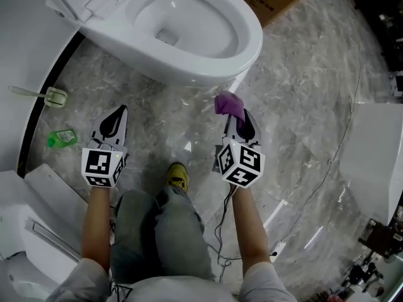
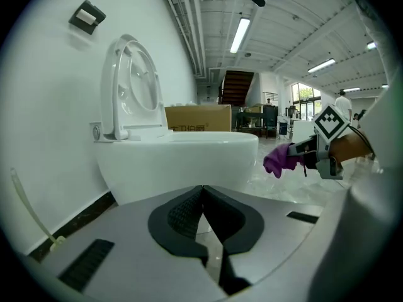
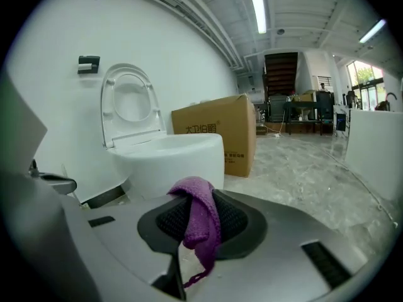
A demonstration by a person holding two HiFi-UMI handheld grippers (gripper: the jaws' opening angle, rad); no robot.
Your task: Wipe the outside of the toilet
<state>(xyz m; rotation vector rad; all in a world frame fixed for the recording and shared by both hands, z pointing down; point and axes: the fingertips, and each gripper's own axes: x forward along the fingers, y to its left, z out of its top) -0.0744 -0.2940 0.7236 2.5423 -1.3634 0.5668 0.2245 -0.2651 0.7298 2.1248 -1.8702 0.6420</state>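
White glazed ceramic toilet (image 1: 250, 43) stands on the grey veined marble floor (image 1: 302, 93) against a white wall, its seat and lid raised upright and its bowl bulging out over the floor towards the person. Just below the front of the bowl, near but not touching it in the head view, hangs a purple knitted cloth (image 1: 228, 104). The right gripper (image 1: 238, 119) has its jaws clamped on this cloth, which bunches above the dark pads and trails down in front of them with a loose thread at the bottom. The left gripper (image 2: 203, 200) is level with it, aimed at the side of the bowl, with its jaws pressed together and nothing between them. A yellow shoe (image 1: 177, 176) rests on the floor between the two grippers. To the left, near the wall's dark skirting, lie a small green bottle (image 1: 62, 137) and a pale long-handled brush (image 1: 53, 95). A brown cardboard box (image 3: 217, 137) stands beyond the toilet.
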